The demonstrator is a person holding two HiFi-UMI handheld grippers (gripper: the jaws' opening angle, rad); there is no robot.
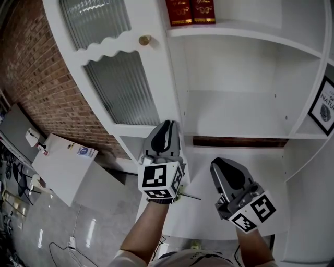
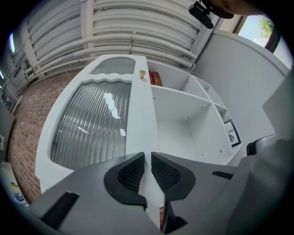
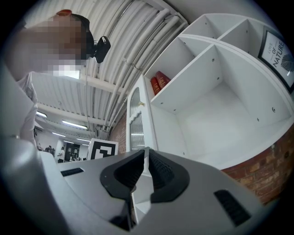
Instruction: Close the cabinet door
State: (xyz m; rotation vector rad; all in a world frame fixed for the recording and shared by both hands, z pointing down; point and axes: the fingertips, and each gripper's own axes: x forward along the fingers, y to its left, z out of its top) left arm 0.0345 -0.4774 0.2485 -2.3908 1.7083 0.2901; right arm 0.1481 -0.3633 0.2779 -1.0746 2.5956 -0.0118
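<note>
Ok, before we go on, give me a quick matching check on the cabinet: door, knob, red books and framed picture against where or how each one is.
Things:
1. cabinet door
2. knob
3. red books
4. framed picture

Place or state:
A. standing on the upper shelf
B. swung open
C. in the right-hand compartment
D. brass-coloured

Pairs: 1-B, 2-D, 3-A, 4-C
</note>
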